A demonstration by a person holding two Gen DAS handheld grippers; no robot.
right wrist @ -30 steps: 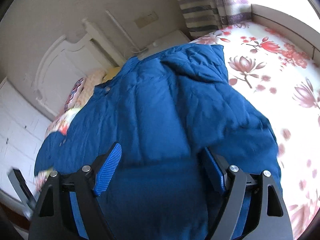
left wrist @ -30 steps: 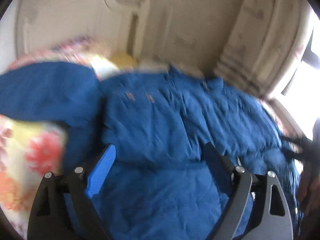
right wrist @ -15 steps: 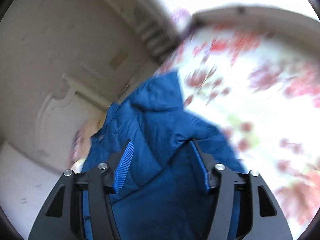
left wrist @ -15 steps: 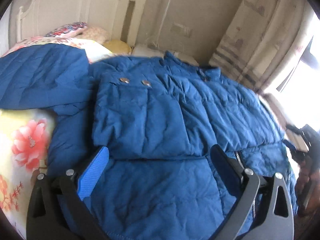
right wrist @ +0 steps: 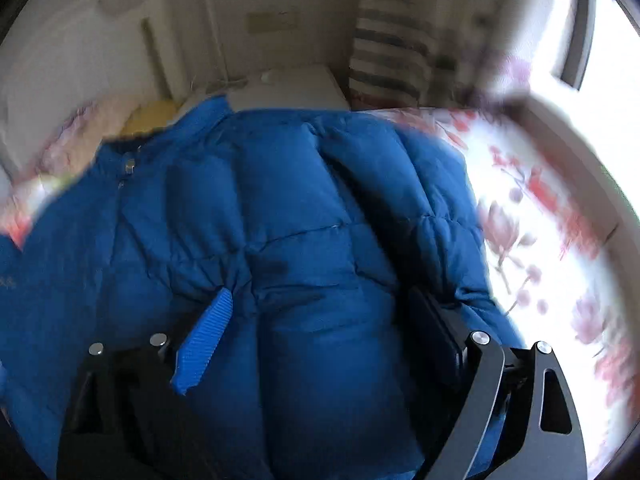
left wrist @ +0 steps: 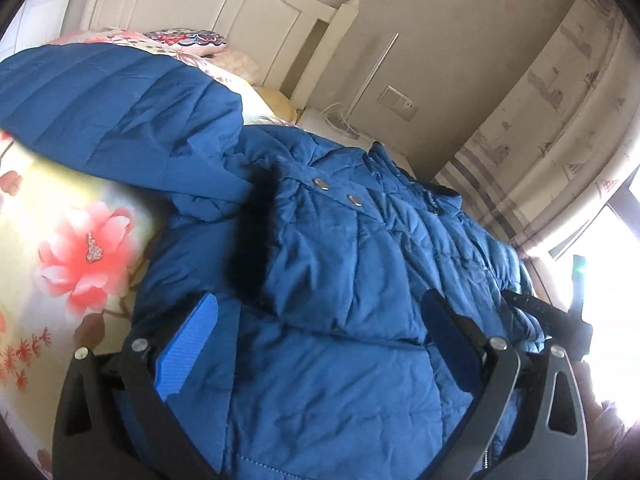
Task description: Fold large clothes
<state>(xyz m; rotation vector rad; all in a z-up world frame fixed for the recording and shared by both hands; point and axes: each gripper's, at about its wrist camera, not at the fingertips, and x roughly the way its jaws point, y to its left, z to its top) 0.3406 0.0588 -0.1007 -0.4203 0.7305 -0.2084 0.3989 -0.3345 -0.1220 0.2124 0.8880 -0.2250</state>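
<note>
A large blue quilted puffer jacket [left wrist: 360,264] lies spread on a bed. One sleeve [left wrist: 112,120] stretches out to the left, and a folded part with a dark fur trim [left wrist: 248,248] and two snap buttons lies on top. My left gripper [left wrist: 320,328] is open just above the jacket's lower part. In the right wrist view the same jacket [right wrist: 280,220] fills the middle, blurred. My right gripper [right wrist: 320,320] is open, with bulging jacket fabric between its fingers. Its black body shows at the jacket's right edge in the left wrist view [left wrist: 560,320].
The bed has a floral sheet [left wrist: 72,248], also seen in the right wrist view [right wrist: 552,248]. A white headboard [left wrist: 200,4], pillows [left wrist: 188,38] and a white nightstand [right wrist: 284,88] stand behind. Curtains [left wrist: 560,100] and a bright window [right wrist: 600,40] are at the right.
The right gripper swung back down from pointing at the wall and bed to sit low over the jacket. The left gripper moved closer to the jacket's folded part. Both stayed open.
</note>
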